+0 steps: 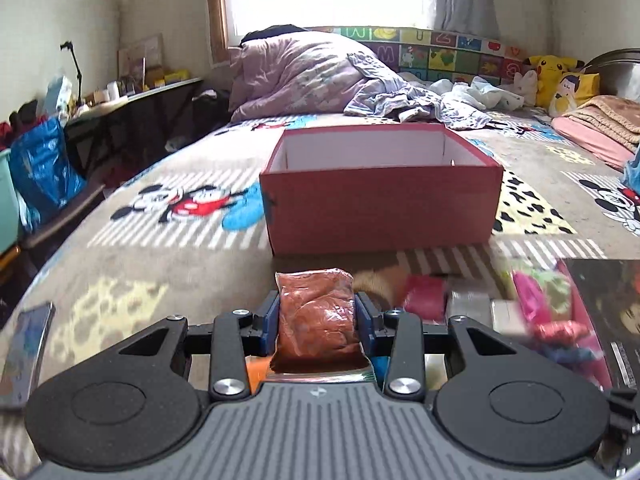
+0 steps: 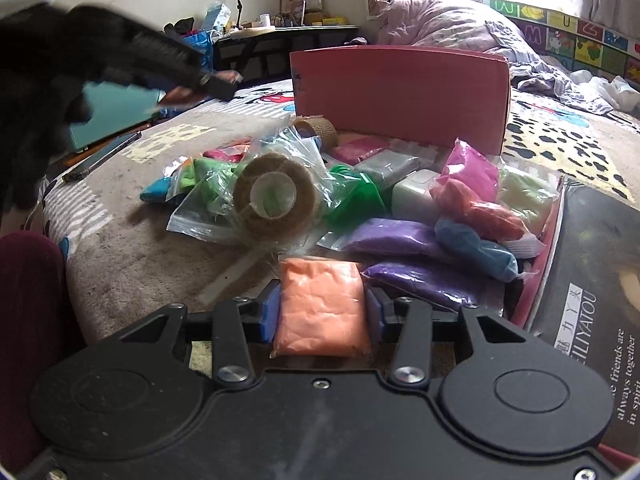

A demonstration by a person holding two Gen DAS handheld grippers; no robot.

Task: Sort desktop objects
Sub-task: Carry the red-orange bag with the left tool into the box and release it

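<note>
My left gripper (image 1: 316, 318) is shut on a brown clay packet (image 1: 316, 312), held above the bed in front of the open red box (image 1: 380, 204). My right gripper (image 2: 322, 310) is shut on a light orange clay packet (image 2: 322, 308) low over the bed. Beyond it lies a pile of clay packets: purple (image 2: 394, 238), blue (image 2: 476, 248), pink (image 2: 474, 172), red-orange (image 2: 480, 208), green (image 2: 356, 196). Two burlap-wrapped rolls (image 2: 276, 196) (image 2: 316, 128) lie in the pile. The red box (image 2: 400, 92) stands behind it. The left gripper shows blurred at the upper left of the right wrist view (image 2: 168, 60).
A dark book (image 2: 592, 304) lies at the right of the pile. A phone (image 2: 104, 156) and a teal tablet (image 2: 112, 112) lie at the bed's left edge. A white charger block (image 2: 412, 196) sits in the pile. Bedding (image 1: 304, 72) is heaped at the far end.
</note>
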